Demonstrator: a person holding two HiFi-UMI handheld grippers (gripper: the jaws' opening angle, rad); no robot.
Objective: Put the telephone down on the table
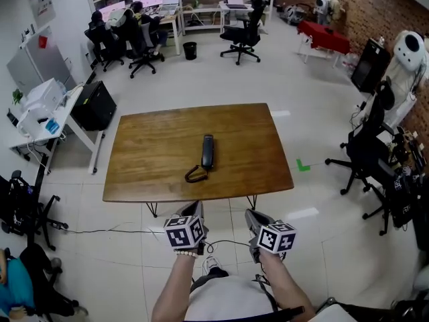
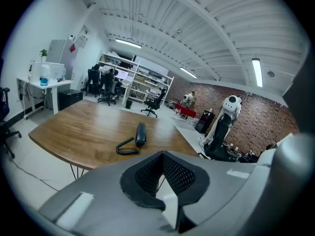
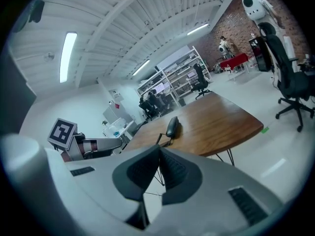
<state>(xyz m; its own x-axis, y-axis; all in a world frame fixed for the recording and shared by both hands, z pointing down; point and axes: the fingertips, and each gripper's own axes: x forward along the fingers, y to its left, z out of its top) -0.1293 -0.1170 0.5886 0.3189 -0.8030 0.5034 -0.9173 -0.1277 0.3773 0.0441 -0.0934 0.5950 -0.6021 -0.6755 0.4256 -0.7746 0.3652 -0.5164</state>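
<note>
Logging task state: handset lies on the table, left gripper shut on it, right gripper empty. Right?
Not quite. The left gripper is shut on nothing; the left gripper view shows the handset lying free on the table. The right gripper is empty.

Telephone (image 1: 208,151) on table (image 1: 151,154); left gripper (image 1: 193,208), right gripper (image 1: 253,215) before it.

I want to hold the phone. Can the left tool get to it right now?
Probably not yet: the left tool hangs short of the table's near edge, shut, and the phone lies mid-table. Nothing blocks the path, though.
</note>
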